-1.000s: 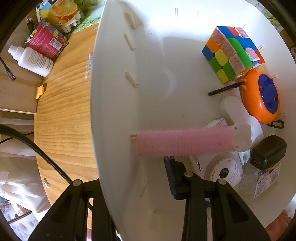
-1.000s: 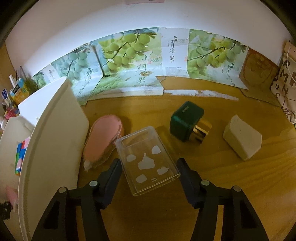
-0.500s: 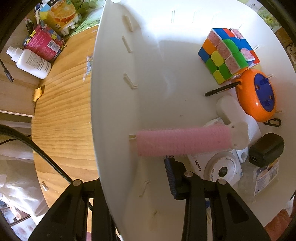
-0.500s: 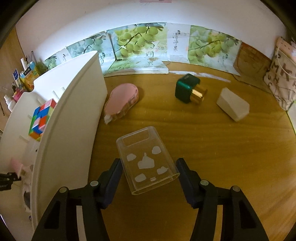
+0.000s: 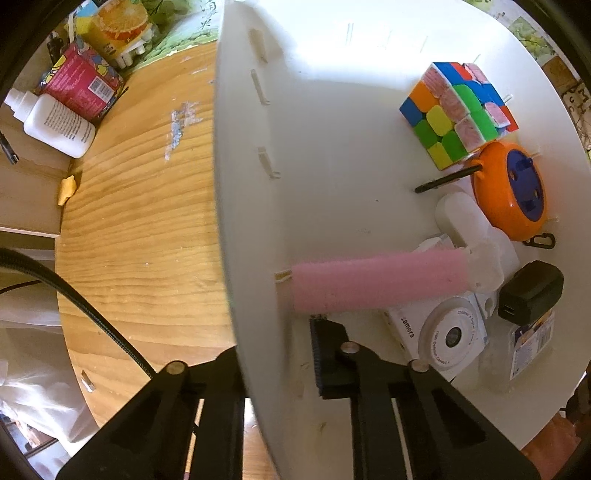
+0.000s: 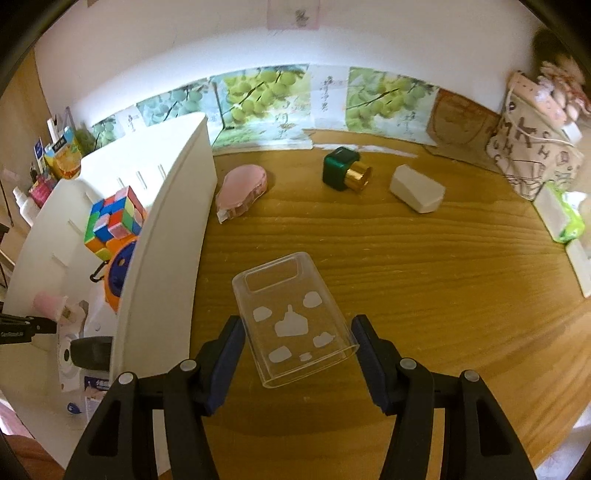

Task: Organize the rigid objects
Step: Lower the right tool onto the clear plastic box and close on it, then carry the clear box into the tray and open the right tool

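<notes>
My right gripper [image 6: 297, 352] is shut on a clear phone case [image 6: 293, 319] with white prints and holds it above the wooden table [image 6: 424, 280]. My left gripper [image 5: 275, 363] is shut on the side wall of the white bin [image 5: 236, 206]. The bin also shows at the left in the right wrist view [image 6: 166, 236]. Inside the bin lie a colour cube [image 5: 458, 112], an orange and blue round toy [image 5: 511, 192], a pink roller [image 5: 376, 282], a white toy camera [image 5: 443, 338] and a black charger [image 5: 530, 293]. On the table lie a pink case [image 6: 242, 190], a green and gold block [image 6: 345, 173] and a white block [image 6: 417, 188].
A white bottle [image 5: 55, 122], a red packet [image 5: 81, 83] and a juice carton [image 5: 120, 27] stand left of the bin. Grape posters [image 6: 258, 103] line the back wall. A printed bag [image 6: 535, 147] and a green item [image 6: 570, 221] sit at the right.
My right gripper has risen and pulled back with the phone case, so the table objects look farther and the bin's inside shows. The left gripper keeps its hold on the bin wall.
</notes>
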The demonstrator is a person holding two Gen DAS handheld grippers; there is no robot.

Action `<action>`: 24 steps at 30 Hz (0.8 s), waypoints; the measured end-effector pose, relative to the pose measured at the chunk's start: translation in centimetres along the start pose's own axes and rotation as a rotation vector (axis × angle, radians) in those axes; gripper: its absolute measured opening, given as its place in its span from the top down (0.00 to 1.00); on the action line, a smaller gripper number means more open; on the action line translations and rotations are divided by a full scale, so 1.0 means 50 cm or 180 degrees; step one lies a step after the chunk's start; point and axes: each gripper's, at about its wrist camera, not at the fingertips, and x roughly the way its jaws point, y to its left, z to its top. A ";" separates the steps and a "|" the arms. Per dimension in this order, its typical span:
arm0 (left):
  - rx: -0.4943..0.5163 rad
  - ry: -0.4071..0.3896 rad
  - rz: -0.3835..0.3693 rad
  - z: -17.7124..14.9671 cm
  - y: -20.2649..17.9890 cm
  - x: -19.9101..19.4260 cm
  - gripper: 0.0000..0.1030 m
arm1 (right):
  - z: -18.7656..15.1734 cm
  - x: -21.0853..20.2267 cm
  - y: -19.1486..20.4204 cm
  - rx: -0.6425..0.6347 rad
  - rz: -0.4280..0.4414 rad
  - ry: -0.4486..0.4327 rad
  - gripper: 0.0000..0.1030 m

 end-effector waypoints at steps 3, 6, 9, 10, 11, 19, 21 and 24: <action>0.0045 0.0002 -0.0004 0.000 0.009 0.001 0.94 | -0.001 -0.023 -0.002 0.0049 -0.0022 -0.0066 0.42; 0.0109 0.0007 -0.0016 0.002 0.017 0.000 0.94 | 0.001 -0.045 0.001 0.0067 -0.0047 -0.0120 0.42; 0.0141 -0.0001 -0.0028 0.001 0.019 -0.001 0.94 | 0.006 -0.069 0.009 0.0067 -0.0043 -0.0195 0.42; 0.0147 -0.0004 -0.0034 0.001 0.020 -0.002 0.94 | 0.008 -0.076 0.011 0.0060 -0.0038 -0.0216 0.42; 0.0149 -0.0009 -0.0048 0.000 0.023 -0.003 0.94 | 0.011 -0.085 0.016 0.0046 -0.0032 -0.0248 0.42; 0.0050 -0.0023 -0.0202 0.004 0.030 -0.009 0.95 | 0.037 -0.135 0.070 -0.0200 0.0107 -0.0424 0.42; 0.0073 -0.0047 -0.0195 0.004 0.030 -0.010 0.95 | 0.044 -0.143 0.090 -0.0287 0.0170 -0.0442 0.42; 0.0054 -0.0058 -0.0216 0.005 0.034 -0.011 0.95 | 0.051 -0.147 0.118 -0.0409 0.0260 -0.0436 0.42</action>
